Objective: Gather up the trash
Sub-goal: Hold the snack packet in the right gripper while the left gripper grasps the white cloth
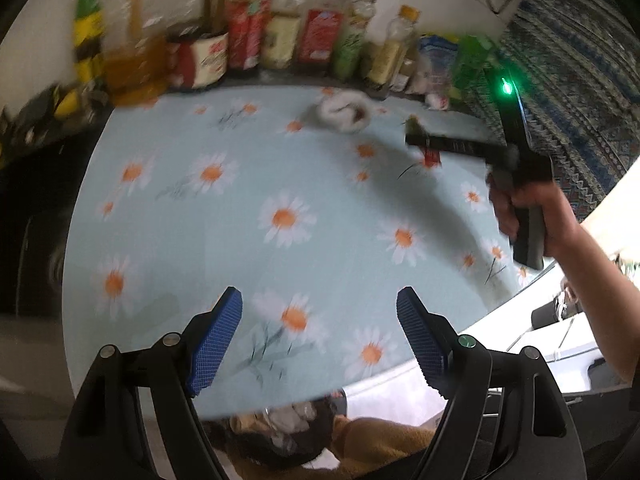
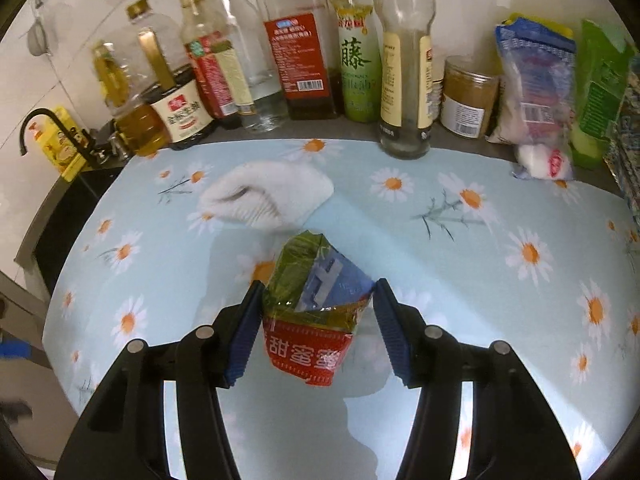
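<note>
A crumpled snack wrapper (image 2: 310,320), red, green and blue, sits between the blue pads of my right gripper (image 2: 318,287), which is shut on it just above the daisy-print tablecloth (image 2: 440,248). Beyond it lies a crumpled white tissue (image 2: 268,196). From the left wrist view the tissue (image 1: 344,114) is at the far side. To its right a hand holds the right gripper (image 1: 414,134), with the wrapper (image 1: 432,158) at its tip. My left gripper (image 1: 320,294) stands open over the table's near edge with nothing between its fingers.
Oil and sauce bottles (image 2: 304,52) line the back wall, with a jar (image 2: 468,96) and bagged goods (image 2: 536,92) to the right. A black faucet (image 2: 36,124) and sink are at the left. Below the table's near edge, a dark container (image 1: 288,424) holds white scraps.
</note>
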`<state>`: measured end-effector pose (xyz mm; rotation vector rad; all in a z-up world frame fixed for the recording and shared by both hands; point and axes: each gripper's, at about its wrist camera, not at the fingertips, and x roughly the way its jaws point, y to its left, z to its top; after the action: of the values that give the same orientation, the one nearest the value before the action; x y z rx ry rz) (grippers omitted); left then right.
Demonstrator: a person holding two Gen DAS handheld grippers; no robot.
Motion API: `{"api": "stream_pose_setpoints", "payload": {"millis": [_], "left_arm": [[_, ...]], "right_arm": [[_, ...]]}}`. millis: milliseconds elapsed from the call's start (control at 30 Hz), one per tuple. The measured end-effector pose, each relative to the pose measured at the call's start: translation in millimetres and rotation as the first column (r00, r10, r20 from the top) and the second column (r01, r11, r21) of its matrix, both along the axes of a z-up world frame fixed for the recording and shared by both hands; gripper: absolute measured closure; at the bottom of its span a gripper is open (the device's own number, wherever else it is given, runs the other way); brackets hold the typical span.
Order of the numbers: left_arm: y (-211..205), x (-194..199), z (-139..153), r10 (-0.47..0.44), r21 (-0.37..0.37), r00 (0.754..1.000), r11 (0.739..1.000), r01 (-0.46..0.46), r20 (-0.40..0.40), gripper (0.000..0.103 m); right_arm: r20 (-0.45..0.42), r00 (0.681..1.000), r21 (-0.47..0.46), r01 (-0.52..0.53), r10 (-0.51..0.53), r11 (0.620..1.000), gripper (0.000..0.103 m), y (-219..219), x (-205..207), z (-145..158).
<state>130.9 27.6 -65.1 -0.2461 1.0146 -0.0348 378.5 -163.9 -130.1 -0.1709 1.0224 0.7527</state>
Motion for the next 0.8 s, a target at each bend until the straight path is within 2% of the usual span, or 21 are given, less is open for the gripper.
{"api": "stream_pose_setpoints", "payload": {"millis": [300, 533, 800], "left_arm": [[-21.6, 76.3, 14.6, -0.101, 0.037, 0.993, 0.994, 0.099, 0.055, 0.026], [-37.0, 143.4, -8.6, -0.151, 0.061, 0.988, 0.987, 0.15, 0.012, 0.026], [-37.4, 214.0, -34.3, -0.129, 0.113, 0.991, 0.985, 0.132, -0.032, 0.025]], "right_arm": [[0.01, 1.0, 0.083, -0.006, 0.005, 0.997, 0.047, -40.4, -55.7, 20.0], [0.022, 0.999, 0.11, 0.03, -0.033, 0.993, 0.047, -62.5, -65.2, 28.2], [0.009, 0.996, 0.137, 0.085, -0.087, 0.987, 0.047, -79.6, -55.8, 23.5]]}}
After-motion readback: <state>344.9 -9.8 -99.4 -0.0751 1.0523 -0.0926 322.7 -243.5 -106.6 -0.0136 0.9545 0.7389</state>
